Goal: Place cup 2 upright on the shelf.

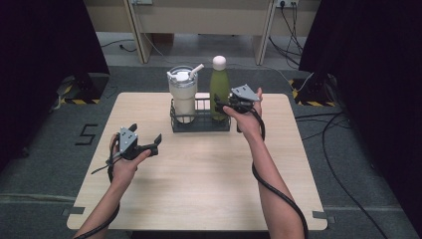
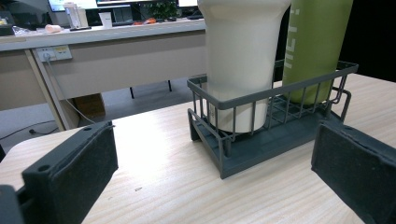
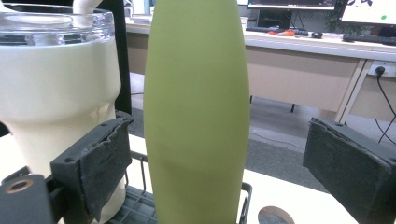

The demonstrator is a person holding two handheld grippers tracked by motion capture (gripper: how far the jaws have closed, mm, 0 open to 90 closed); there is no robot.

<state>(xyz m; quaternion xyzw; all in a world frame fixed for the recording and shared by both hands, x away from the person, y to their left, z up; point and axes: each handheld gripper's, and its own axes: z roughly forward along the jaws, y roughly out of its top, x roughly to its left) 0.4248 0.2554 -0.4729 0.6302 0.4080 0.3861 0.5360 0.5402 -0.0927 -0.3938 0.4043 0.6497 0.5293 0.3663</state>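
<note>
I see a grey carpeted floor (image 1: 45,164) with dark curtains (image 1: 45,45) at both sides and a long desk (image 1: 199,20) across the far end. The light wood table (image 1: 199,184) sits in the middle, its near half bare and its edges free all round.

At the far middle of the table stands a dark wire rack (image 1: 201,121). In its left part is a cream tumbler (image 1: 182,97) with a clear lid and straw; in its right part a green bottle (image 1: 218,89) with a pale cap, upright.

My right claw (image 1: 225,105) is at the rack's right end, jaws wide apart. In the right gripper view the bottle (image 3: 196,121) stands between the two pads (image 3: 105,163); there is a clear gap on the right side, while on the left I cannot tell whether the pad touches. It holds nothing.

My left claw (image 1: 149,143) hovers over the near left of the table, well apart from the rack, jaws wide open and empty. In the left gripper view the rack (image 2: 275,116) lies ahead, with bare table between.
</note>
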